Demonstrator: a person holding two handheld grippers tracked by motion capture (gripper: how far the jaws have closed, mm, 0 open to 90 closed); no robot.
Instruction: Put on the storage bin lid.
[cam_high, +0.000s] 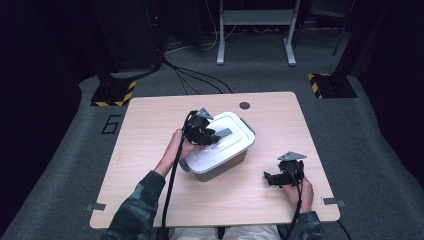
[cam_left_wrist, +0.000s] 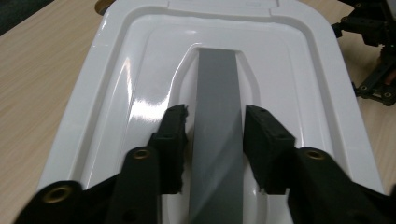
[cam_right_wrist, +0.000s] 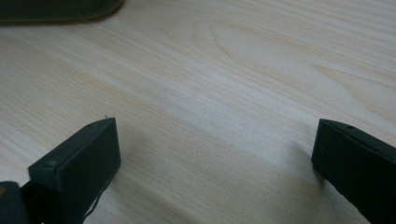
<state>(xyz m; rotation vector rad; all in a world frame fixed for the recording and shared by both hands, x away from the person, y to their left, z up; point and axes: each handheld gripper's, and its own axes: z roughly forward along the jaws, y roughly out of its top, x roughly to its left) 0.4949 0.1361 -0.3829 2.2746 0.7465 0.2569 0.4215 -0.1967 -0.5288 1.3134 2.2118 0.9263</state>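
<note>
One white lid (cam_left_wrist: 140, 93) sits on a plastic storage box (cam_high: 220, 165) near the middle of the counter (cam_high: 150, 165), and the work in hand centres on the grey handle (cam_left_wrist: 217, 121) that runs along the lid's sunken middle. From the left gripper view, the lid looks fully seated: its rim follows the box edge all round as far as the picture reaches, and the handle lies flat in its recess.

Either side of that handle stand the two black jaws of the left gripper (cam_left_wrist: 215, 140). They flank the grey strip closely, yet a thin sliver of white shows between each pad and the strip, so I judge the gripper released rather than clenched, with the handle between the jaws but not pinched. In the high view the same gripper (cam_high: 202, 131) rests over the lid, the person's left hand behind it.

Farther out, the right gripper (cam_high: 282, 175) lies low over bare counter to the right of the box, well apart from it; in the right gripper view its jaws stand wide with nothing but wood grain between them.

As a judgement: the lid is on and the handle is reached. Whether a lift or a latch comes next, I cannot tell.
</note>
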